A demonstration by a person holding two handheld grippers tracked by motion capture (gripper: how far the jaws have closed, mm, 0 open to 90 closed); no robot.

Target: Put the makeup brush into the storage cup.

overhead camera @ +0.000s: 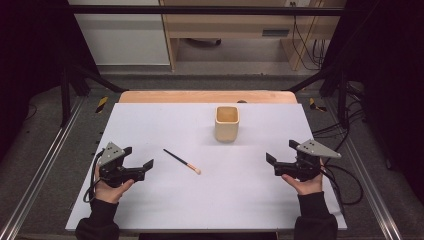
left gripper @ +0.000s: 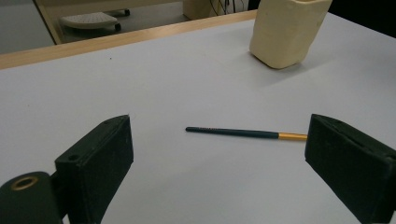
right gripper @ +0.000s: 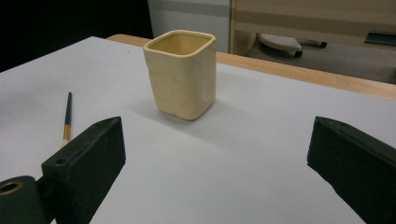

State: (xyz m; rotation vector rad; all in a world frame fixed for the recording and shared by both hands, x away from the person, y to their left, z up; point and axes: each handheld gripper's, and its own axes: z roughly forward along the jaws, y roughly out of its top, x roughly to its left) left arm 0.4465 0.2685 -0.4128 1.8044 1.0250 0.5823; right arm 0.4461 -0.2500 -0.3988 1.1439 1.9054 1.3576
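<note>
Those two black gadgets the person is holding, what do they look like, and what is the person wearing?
Each is a black handheld tool with two blocky black jaws. The left gripper and the right gripper each carry a grey three-cornered plate on top, and a black cable trails from each. In the gripper views, a small brass-coloured ring sits near the base of one jaw. The person wears dark long sleeves.

1. Honestly, no text, brand, number or sign is readable anywhere.
2. The cream cup [overhead camera: 227, 123] has plain walls with shallow dents, no lettering.
3. The brush [left gripper: 246, 134] has tiny reddish marks along its dark handle in the left gripper view, maybe printing, but way too small to read.
4. A dark label-ish strip [overhead camera: 275, 33] sits on the wooden furniture in the back, too blurry to read.
</note>
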